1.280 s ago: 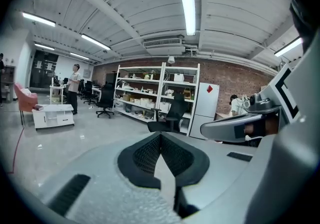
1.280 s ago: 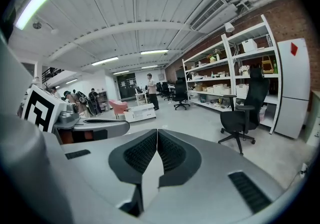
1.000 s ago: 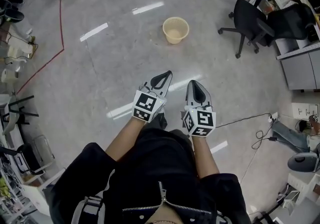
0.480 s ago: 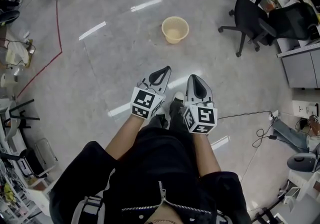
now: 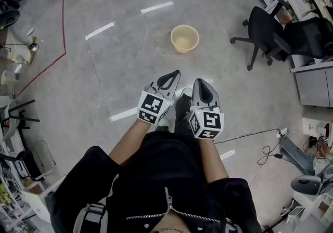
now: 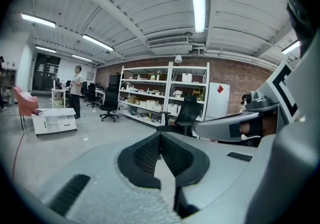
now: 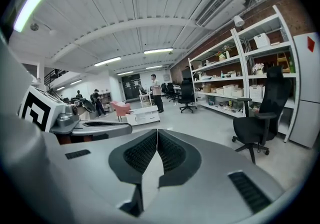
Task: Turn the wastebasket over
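Wastebasket [image 5: 184,38] stands upright on the bare floor [image 5: 119,60], mouth up, far ahead of the person and well apart from both grippers. It lies roughly on the line that runs out between them. The left gripper [image 5: 173,75] angles slightly right toward it, and the right gripper [image 5: 200,82] points almost straight on, just right of that line. Both are held close together in front of the body, each with its jaws pressed together and nothing between them. Neither gripper view shows the basket; both look across the room at shelves and chairs. An office chair [image 5: 265,34] stands off to the far right, clear of the path. Neither hand seems meaningfully nearer, so the gap has to be closed first, and the jaws must part before the rim can be caught for tipping.
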